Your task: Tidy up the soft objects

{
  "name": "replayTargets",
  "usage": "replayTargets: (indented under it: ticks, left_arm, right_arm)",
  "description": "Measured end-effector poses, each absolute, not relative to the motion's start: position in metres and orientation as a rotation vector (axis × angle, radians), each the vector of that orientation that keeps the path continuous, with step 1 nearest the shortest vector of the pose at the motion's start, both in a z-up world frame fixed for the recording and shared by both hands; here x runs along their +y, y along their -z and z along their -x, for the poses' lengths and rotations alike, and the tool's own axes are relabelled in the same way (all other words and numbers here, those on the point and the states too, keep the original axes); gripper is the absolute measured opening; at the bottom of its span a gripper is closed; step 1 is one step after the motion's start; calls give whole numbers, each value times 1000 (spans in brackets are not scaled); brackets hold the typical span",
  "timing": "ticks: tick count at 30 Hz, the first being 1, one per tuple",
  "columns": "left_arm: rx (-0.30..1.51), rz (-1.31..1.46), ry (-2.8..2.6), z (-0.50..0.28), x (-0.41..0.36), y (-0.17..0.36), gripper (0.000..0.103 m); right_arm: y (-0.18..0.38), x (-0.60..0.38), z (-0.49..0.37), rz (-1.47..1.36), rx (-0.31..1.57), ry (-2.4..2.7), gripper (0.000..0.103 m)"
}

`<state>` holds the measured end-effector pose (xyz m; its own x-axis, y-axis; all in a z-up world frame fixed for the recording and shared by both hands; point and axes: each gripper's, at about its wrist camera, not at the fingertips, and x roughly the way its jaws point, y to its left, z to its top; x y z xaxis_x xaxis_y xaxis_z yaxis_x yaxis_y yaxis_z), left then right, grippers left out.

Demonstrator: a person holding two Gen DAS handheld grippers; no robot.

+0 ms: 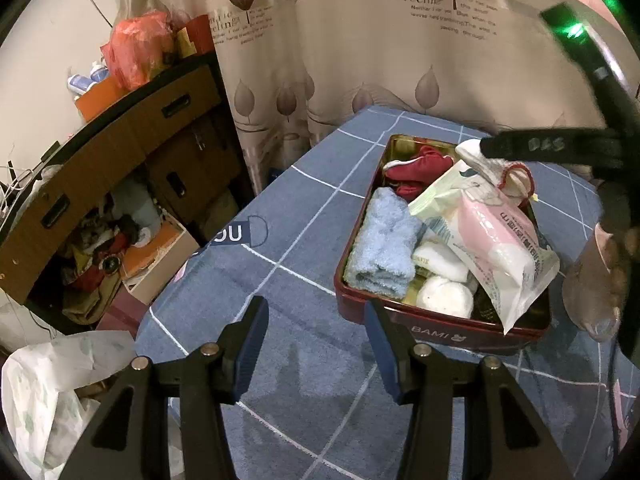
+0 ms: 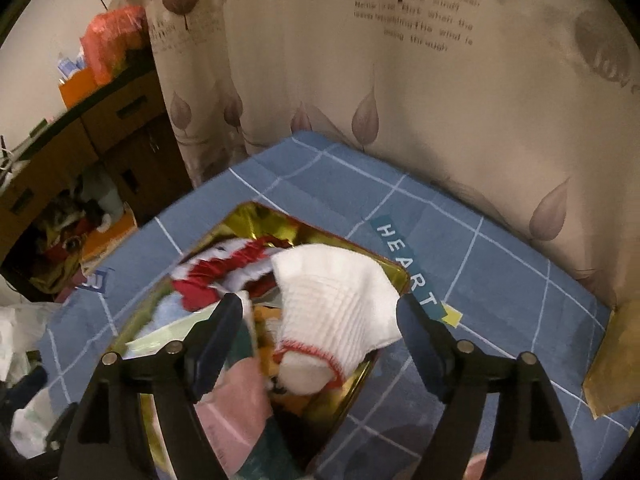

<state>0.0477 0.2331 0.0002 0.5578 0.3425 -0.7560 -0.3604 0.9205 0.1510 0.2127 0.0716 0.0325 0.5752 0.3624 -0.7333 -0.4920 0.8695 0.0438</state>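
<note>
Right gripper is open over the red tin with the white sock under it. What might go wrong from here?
1. The white red-trimmed sock lies on top of the heap near the gold-lined red tin's rim; it may slide out onto the blue checked cloth.
2. The pink-and-white plastic packet overhangs the tin's front corner and could tip over.
3. The open right gripper straddles the sock; withdrawing carelessly might snag it.

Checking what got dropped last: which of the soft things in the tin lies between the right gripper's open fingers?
The white sock with red trim, between the right gripper fingers; the blue towel and red cloth lie farther off.
</note>
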Motion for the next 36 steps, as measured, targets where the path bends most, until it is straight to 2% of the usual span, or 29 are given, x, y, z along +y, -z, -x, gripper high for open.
replayTargets:
  ticks: [2,4,5,11,19,36]
  left_arm:
    - [886,23,-414,-48,233,0,51]
    - [885,26,-409,-47,232,-1,51]
    - [883,27,-407,-47,231,-2,51]
    - [873,21,-406,-44,230,-4,51]
    - [854,-10,-368,-41,214,-9,51]
    - [841,-49,-340,-40,199,-11,51]
  right_arm:
    - [-44,68,-201,161,791,-511,79]
    - [-55,64,-184,153,761,-518,97]
    - [-59,61,-175,150,748,-517,99]
    - [-72,46,-107,159,663,-456,102]
    - [-57,28,-38,177,649,-372,103]
    - [-39,8,-10,80,697,-359,103]
